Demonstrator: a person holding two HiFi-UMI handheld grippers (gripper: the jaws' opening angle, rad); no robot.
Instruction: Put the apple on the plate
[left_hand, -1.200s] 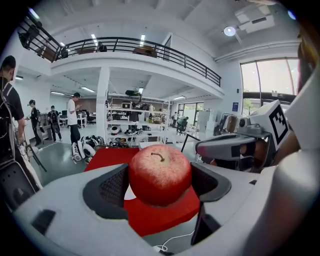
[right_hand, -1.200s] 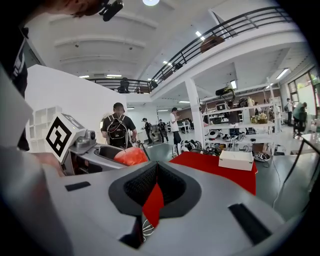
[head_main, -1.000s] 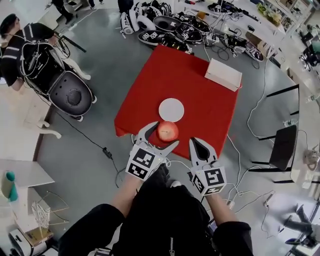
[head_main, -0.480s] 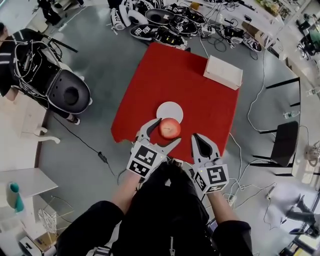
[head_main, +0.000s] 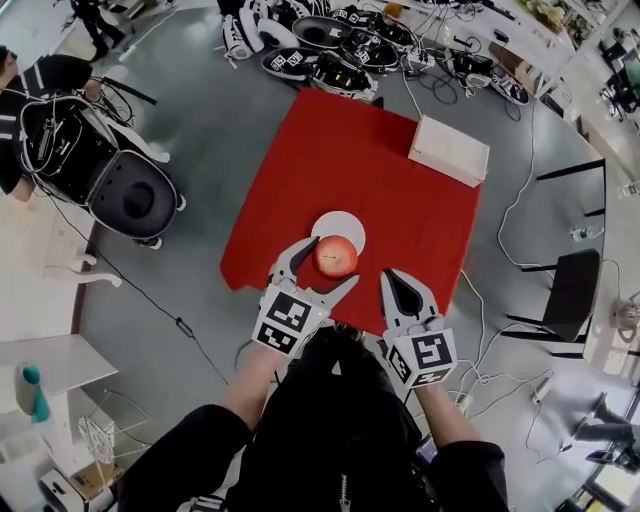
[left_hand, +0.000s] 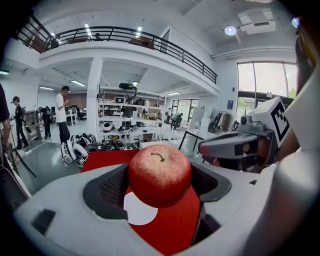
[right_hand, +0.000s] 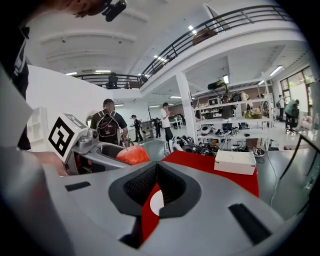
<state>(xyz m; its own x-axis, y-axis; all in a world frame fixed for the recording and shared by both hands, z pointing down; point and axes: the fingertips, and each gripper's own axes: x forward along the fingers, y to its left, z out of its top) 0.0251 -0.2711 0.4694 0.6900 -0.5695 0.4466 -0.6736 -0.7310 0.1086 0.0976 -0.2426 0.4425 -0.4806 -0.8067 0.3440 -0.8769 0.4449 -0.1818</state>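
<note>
A red apple (head_main: 336, 256) (left_hand: 160, 175) with a short stem is held in the air, with my left gripper (head_main: 322, 262) shut on it. Part of the white round plate (head_main: 339, 230) (left_hand: 139, 211) lies under it on the red tablecloth (head_main: 370, 170). In the right gripper view the apple (right_hand: 132, 155) shows at the left, and the plate (right_hand: 156, 202) peeks through the slit between the jaws. My right gripper (head_main: 401, 290) hangs over the table's near right edge, jaws closed together and holding nothing.
A white box (head_main: 449, 149) (right_hand: 235, 162) lies at the far right of the red table. Cables and black-and-white gear (head_main: 320, 45) cover the floor beyond the table. A black chair (head_main: 562, 292) stands at the right, and people stand in the hall.
The left gripper has carried the apple forward, from the table's near edge to over the plate's near rim. The right gripper has kept its place beside it.
</note>
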